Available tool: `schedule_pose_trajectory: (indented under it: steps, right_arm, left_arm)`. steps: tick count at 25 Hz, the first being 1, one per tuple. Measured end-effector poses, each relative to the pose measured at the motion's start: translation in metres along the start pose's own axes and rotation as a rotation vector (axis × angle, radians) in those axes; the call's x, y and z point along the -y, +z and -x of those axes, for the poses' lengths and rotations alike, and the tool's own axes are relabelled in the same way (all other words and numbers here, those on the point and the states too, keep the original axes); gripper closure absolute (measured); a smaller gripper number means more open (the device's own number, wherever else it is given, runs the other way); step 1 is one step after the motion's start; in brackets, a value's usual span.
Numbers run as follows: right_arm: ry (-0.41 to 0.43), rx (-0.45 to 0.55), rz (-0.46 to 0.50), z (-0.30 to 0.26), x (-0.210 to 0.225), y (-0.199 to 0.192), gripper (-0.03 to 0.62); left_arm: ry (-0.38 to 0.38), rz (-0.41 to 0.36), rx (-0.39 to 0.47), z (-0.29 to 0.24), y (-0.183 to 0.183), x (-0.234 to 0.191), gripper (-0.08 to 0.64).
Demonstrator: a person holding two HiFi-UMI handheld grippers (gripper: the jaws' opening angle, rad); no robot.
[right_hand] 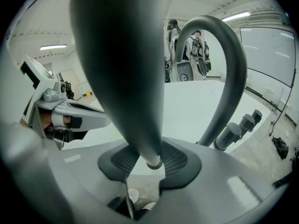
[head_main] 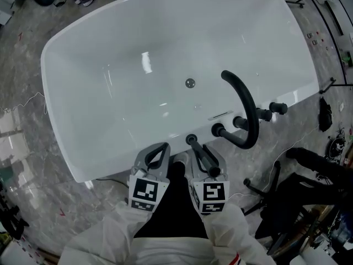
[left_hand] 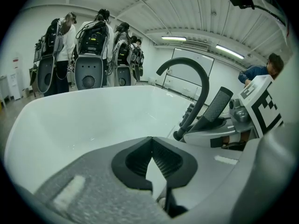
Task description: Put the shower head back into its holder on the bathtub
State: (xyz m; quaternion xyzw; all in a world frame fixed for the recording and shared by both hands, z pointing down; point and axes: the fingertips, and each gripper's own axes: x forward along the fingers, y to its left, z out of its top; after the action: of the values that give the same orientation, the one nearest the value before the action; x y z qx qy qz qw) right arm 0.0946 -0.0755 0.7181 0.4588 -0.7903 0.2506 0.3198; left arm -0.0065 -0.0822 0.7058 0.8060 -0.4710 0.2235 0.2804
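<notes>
My right gripper [head_main: 199, 151] is shut on a black shower head [head_main: 203, 156], whose handle slants up out of the jaws just above the near rim of the white bathtub [head_main: 62, 123]. In the right gripper view its narrow ringed end sits between the pads [right_hand: 180, 161], and the dark body [right_hand: 121, 64] fills the middle. My left gripper [head_main: 159, 152] hangs beside it, shut and empty [left_hand: 150, 143]. A curved black spout [head_main: 246, 108] and several black fittings [head_main: 218, 130] stand on the rim to the right; which one is the holder I cannot tell.
A drain [head_main: 190, 83] lies in the tub floor. Black stands and a chair base [head_main: 287, 186] crowd the marble floor on the right. People wearing backpack rigs [left_hand: 60, 41] stand beyond the tub's far side.
</notes>
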Motion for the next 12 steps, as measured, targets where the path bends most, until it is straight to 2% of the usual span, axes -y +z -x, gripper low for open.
schedule_pose_trajectory:
  steps: [12]
  right_arm:
    - [-0.002, -0.027, -0.008, -0.0113, 0.0007, -0.0087, 0.454]
  left_arm:
    - [-0.035, -0.01, -0.031, -0.0081, -0.0068, 0.0053, 0.558]
